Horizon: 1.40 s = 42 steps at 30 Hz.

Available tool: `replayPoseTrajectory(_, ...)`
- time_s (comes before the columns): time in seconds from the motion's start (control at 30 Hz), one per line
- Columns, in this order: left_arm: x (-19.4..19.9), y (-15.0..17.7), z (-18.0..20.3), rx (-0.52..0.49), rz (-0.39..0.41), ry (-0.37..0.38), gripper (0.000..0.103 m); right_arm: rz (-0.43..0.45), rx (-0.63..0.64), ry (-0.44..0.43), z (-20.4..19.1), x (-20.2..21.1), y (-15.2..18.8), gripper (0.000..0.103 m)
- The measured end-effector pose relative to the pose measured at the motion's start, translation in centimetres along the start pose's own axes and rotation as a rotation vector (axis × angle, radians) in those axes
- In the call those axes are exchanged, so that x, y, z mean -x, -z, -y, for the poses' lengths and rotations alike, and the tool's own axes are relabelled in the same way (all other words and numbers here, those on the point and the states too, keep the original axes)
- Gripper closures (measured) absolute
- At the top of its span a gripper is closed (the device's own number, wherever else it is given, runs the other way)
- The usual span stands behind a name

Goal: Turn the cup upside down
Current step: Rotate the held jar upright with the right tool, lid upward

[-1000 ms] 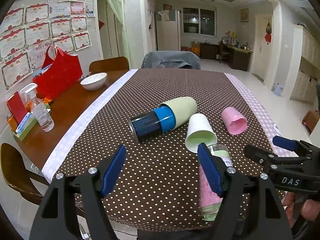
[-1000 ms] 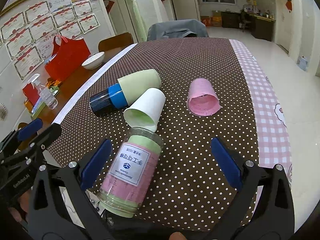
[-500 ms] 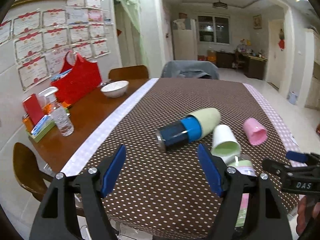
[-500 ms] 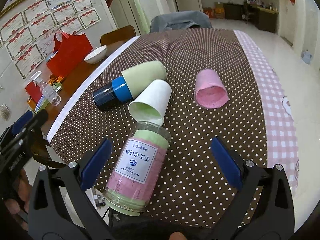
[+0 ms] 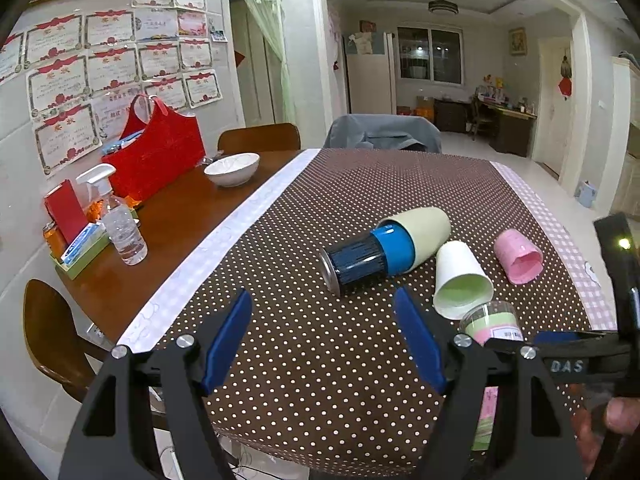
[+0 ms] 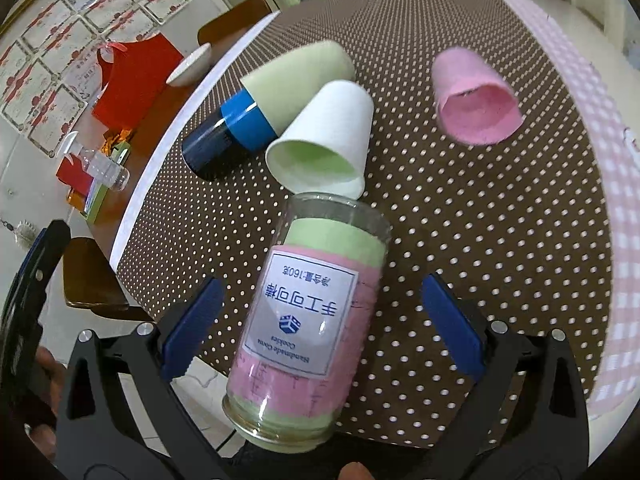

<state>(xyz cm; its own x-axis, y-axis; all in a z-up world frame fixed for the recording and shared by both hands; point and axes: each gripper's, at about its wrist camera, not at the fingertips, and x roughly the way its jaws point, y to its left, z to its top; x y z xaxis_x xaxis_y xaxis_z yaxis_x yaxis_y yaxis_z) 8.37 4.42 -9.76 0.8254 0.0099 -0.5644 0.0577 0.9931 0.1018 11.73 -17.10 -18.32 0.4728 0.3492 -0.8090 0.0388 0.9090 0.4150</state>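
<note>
- Left gripper [image 5: 322,334] hangs over the near edge of the dotted tablecloth [image 5: 320,380], jaws spread wide, nothing between them.
- Left of the white cup [image 6: 324,140]: a blue-black can [image 6: 226,136] pushed into a green cup [image 6: 298,68], both lying down.
- The white cup lies on its side, mouth toward the camera, rim touching the glass jar [image 6: 308,328].
- The jar lies lengthwise, its label reading "Handmade Cocoa Cookies", seen upside down.
- Right gripper [image 6: 322,328] is spread open either side of the jar, not touching it.
- Right of the white cup: a pink cup [image 6: 474,100] on its side.
</note>
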Motion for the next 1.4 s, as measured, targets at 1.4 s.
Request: replayPoseTrajectory(1.4, 0.0, -1.0, -3.1, 0.091, 0.001, -0.009, 0.030, 0.486, 0.254, -0.026, -3.4, 5.3, -0.5, 0.033)
